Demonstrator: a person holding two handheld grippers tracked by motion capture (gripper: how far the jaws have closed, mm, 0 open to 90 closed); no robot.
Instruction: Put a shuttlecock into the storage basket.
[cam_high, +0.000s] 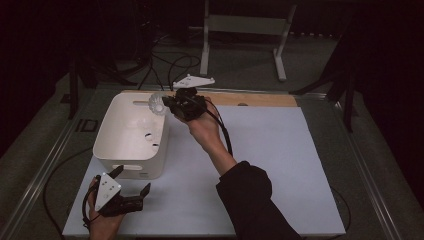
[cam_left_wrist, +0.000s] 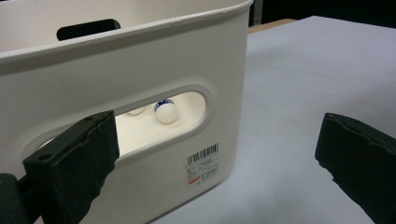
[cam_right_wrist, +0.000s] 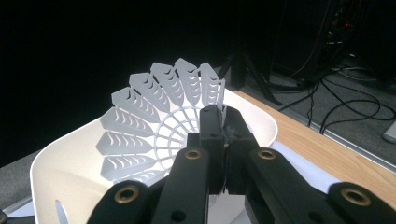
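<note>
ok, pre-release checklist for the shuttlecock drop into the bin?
1. Grip: right tongs pinch the skirt of the shuttlecock; ok.
2. Position: in the high view the shuttlecock hangs over the far right corner of the white bin, close to its rim; whether it is fully inside the rim line, cannot tell.
3. Bin contents: a shuttlecock cork shows through the handle slot, and there is room left on the floor; ok.
4. Left tongs: open, holding nothing, beside the bin's near wall; whether a pad touches the wall, cannot tell.
5. Cable: trails along the right forearm, away from the bin; ok.
</note>
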